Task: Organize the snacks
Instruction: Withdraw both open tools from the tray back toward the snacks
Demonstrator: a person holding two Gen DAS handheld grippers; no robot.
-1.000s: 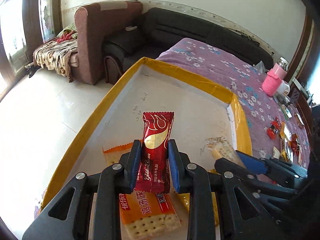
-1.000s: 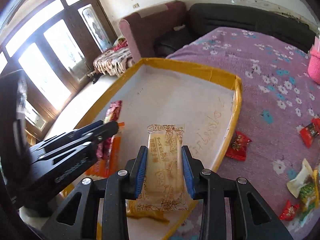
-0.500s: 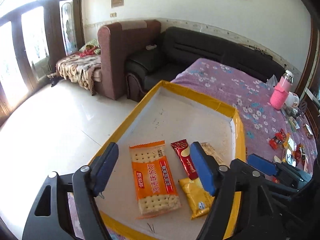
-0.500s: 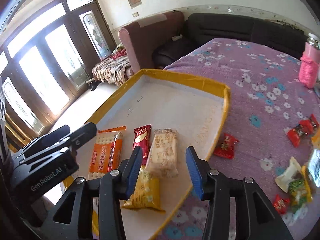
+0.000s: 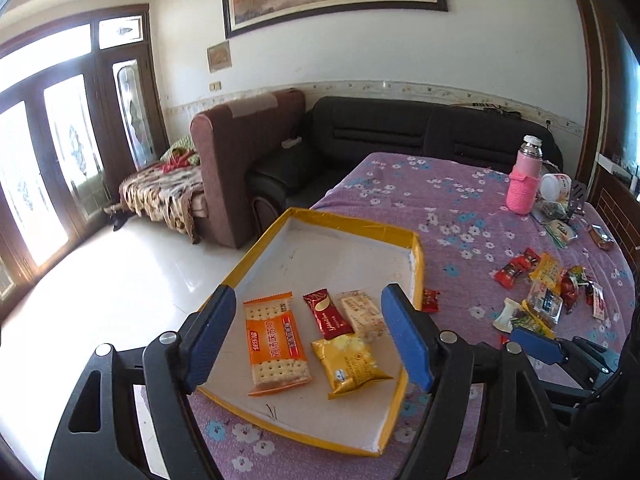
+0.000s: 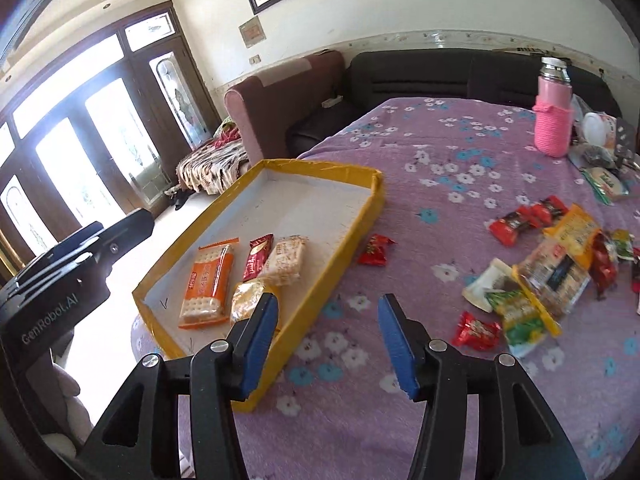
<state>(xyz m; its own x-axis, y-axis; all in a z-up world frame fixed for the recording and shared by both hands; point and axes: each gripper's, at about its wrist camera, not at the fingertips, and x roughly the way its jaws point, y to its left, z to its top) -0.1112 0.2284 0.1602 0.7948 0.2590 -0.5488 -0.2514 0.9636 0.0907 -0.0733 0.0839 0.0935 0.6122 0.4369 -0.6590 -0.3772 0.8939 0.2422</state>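
Left wrist view: left gripper (image 5: 308, 336) wide, empty, above yellow-rimmed tray (image 5: 418, 264). Orange cracker pack (image 5: 276, 348), red bar (image 5: 327, 314), pale biscuit pack (image 5: 362, 313) and gold pack (image 5: 349, 362) lie inside. Right gripper (image 6: 328, 344) opening, empty. Loose snacks (image 6: 536, 276) at 3 o'clock of tray.

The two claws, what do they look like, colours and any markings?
Both the left claw and the right claw have black plastic arms with triangular cut-outs and silver rivets, tipped with ribbed blue pads. The left claw's black housing carries white "GenRobot.AI" lettering.
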